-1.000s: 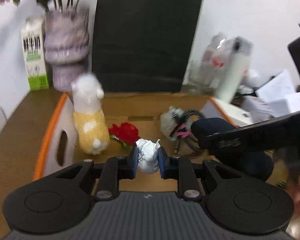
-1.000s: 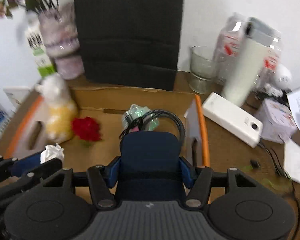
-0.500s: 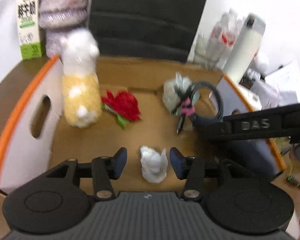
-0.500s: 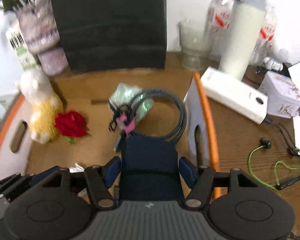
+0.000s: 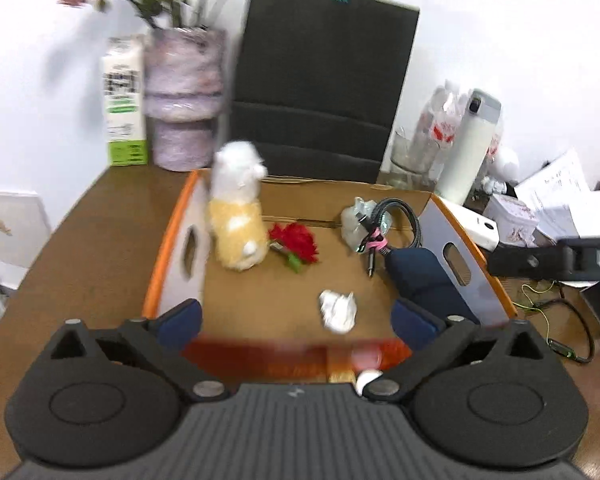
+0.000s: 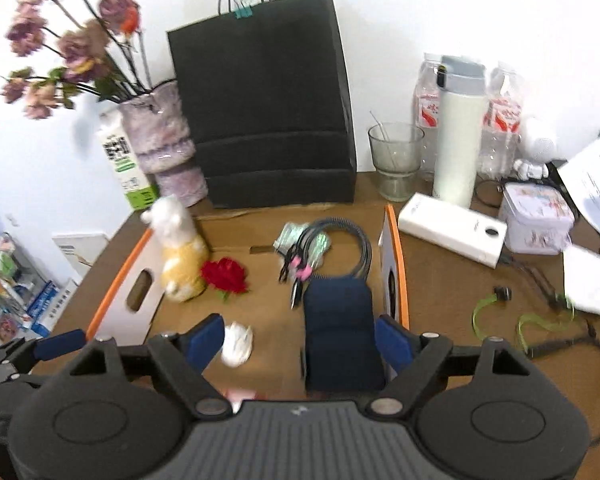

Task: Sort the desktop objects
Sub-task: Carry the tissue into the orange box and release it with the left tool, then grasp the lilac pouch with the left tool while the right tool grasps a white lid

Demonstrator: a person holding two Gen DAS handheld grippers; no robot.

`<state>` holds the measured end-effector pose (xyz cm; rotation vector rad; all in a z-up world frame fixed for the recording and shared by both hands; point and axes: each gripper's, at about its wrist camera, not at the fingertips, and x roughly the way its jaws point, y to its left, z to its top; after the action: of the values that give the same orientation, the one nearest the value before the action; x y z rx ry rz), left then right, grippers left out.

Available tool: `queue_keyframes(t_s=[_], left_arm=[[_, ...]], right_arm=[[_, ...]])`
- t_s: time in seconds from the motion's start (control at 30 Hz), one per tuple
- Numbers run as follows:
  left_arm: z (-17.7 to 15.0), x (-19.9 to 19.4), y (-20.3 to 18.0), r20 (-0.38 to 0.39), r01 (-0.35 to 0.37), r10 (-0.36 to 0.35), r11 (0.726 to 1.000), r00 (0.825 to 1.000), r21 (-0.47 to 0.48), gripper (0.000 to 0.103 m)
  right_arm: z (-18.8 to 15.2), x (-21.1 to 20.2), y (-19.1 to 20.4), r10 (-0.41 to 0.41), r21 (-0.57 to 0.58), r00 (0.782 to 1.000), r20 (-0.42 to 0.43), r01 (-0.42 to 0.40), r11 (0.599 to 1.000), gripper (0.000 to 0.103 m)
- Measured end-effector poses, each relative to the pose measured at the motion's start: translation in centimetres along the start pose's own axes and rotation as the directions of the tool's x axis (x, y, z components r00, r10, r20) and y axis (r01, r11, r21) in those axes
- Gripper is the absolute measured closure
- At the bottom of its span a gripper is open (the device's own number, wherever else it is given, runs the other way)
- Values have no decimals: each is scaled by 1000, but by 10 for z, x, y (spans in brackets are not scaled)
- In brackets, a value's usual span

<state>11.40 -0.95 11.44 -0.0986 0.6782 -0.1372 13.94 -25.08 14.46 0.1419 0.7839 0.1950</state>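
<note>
Crumpled tissue (image 5: 337, 311) beyond gaping left gripper (image 5: 296, 322)

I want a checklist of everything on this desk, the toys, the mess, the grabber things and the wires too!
Surface: brown wooden desk, holding a cardboard tray with orange rims.
Job's things: in the tray, plush toy, red flower, crumpled paper ball, dark blue case.
Clutter: white power bank, glass, white flask, tin, papers.
Grippers: left gripper open, its jaws just opened, paper ball lies free; right gripper open, its jaws have just been opening, case between its fingers, untouched.
Cables: coiled black cable in the tray; green cord on the desk.
Surroundings: black paper bag, vase of flowers, carton, white wall.
</note>
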Motion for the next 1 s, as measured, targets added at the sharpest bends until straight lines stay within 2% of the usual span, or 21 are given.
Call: queue_keyframes(t_s=[0.13, 0.33, 0.43, 0.57, 0.7, 0.77, 0.87, 1.0], left_arm=[[-51, -43, 7, 76, 16, -14, 1000, 997, -24, 0], [-131, -83, 8, 140, 2, -2, 1000, 990, 1, 0], [-154, -95, 3, 167, -43, 35, 998, 985, 43, 0], [-181, -109, -2, 144, -13, 5, 999, 990, 52, 0], [-208, -118, -10, 126, -71, 59, 993, 990, 94, 0], [-214, -121, -13, 120, -78, 64, 990, 991, 118, 0], [-207, -118, -13, 123, -51, 39, 993, 992, 103, 0], [-190, -95, -15, 116, -37, 29, 997, 993, 68, 0]], right_arm=[[-61, -35, -2, 40, -8, 997, 64, -39, 999, 17], [-151, -60, 2, -10, -48, 996, 92, 15, 999, 17], [-193, -67, 3, -44, -36, 994, 102, 48, 998, 17], [-243, -80, 3, -54, -44, 991, 124, 60, 997, 17], [-269, -92, 5, -88, -86, 985, 149, 101, 991, 17], [-274, -95, 4, -97, -104, 981, 169, 115, 988, 16], [-270, -92, 2, -118, -81, 980, 157, 132, 988, 16], [-259, -91, 1, -91, -72, 979, 183, 105, 992, 17]])
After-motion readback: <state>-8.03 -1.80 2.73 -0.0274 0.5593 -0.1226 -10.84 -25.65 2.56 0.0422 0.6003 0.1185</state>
